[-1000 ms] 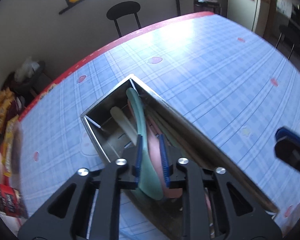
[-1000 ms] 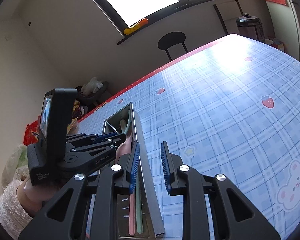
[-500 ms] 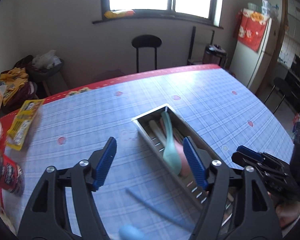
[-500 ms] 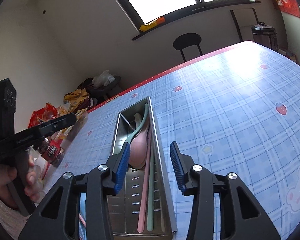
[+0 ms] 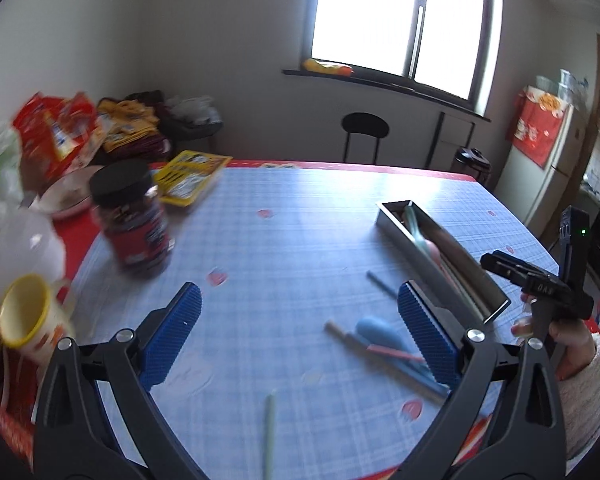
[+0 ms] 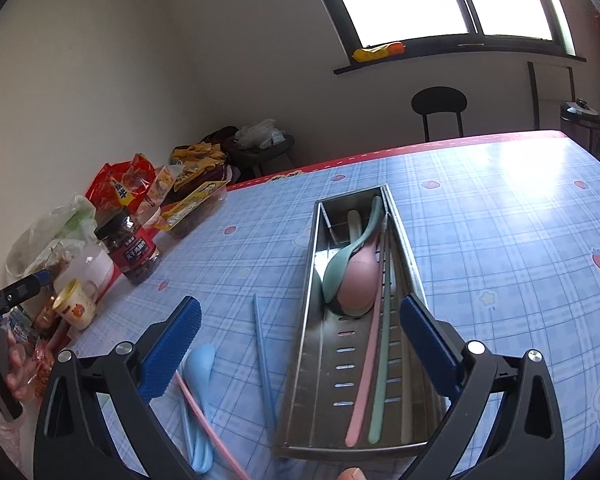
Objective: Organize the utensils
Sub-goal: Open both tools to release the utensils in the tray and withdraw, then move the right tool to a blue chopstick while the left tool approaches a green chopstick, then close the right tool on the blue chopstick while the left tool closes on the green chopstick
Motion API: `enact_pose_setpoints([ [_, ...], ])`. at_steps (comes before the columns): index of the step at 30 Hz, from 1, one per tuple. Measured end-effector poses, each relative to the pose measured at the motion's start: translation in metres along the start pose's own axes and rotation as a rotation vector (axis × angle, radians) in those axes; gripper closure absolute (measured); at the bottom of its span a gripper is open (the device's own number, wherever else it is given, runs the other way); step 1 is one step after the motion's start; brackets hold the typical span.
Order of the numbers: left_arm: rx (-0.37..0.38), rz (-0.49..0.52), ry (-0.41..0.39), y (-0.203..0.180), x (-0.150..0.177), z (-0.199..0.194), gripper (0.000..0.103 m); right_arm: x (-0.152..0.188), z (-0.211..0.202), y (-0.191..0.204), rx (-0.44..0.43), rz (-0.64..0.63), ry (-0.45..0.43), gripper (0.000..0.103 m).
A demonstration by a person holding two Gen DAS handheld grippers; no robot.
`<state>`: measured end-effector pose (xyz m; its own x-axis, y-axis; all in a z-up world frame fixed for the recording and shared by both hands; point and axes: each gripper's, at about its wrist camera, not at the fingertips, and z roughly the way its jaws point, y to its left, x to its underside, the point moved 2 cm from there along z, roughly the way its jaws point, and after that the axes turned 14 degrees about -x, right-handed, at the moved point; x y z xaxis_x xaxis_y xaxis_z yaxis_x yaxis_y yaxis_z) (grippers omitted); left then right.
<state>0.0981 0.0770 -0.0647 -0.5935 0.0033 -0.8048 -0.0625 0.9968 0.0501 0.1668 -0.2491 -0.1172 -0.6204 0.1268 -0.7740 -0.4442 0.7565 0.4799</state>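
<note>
Blue-checked oilcloth with a red border covers the table (image 6: 520,240), set below a bright window (image 5: 404,16) with a black stool (image 6: 439,101) behind.

Both the left gripper (image 5: 298,320) and the right gripper (image 6: 300,332) are seen with jaws opening, nothing between them. The steel utensil tray (image 6: 312,280) holds spoons and chopsticks; a blue spoon (image 6: 202,364) and loose chopsticks (image 6: 262,344) lie beside it on the cloth.
</note>
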Motion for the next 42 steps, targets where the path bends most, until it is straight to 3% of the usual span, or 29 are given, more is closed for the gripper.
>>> enact_pose_setpoints([
  [6, 0.008, -0.037, 0.028, 0.039, 0.056, -0.022, 0.006, 0.019, -0.007, 0.037, -0.030, -0.070, 0.059, 0.006],
  [12, 0.038, -0.009, 0.077, 0.036, 0.104, -0.018, 0.006, 0.050, -0.003, 0.060, -0.054, -0.088, 0.171, 0.006],
  [19, 0.085, 0.000, 0.102, 0.027, 0.128, -0.011, 0.009, 0.080, 0.011, 0.082, -0.059, -0.097, 0.265, 0.008],
  [20, 0.088, -0.001, 0.103, 0.027, 0.130, -0.010, 0.011, 0.084, 0.014, 0.086, -0.067, -0.105, 0.283, 0.016],
  [22, 0.085, -0.004, 0.115, 0.026, 0.133, -0.006, 0.031, 0.091, 0.019, 0.093, -0.090, -0.110, 0.321, 0.029],
  [24, 0.090, -0.014, 0.127, 0.027, 0.138, -0.001, 0.035, 0.097, 0.023, 0.097, -0.095, -0.117, 0.346, 0.045],
  [30, 0.120, -0.016, 0.144, 0.025, 0.147, 0.005, 0.058, 0.107, 0.034, 0.104, -0.077, -0.157, 0.401, 0.087],
  [33, 0.128, -0.024, 0.147, 0.026, 0.147, 0.007, 0.062, 0.109, 0.037, 0.104, -0.052, -0.174, 0.421, 0.092],
  [42, 0.138, 0.033, 0.171, 0.014, 0.150, 0.011, 0.065, 0.113, 0.031, 0.096, -0.003, -0.160, 0.438, 0.092],
])
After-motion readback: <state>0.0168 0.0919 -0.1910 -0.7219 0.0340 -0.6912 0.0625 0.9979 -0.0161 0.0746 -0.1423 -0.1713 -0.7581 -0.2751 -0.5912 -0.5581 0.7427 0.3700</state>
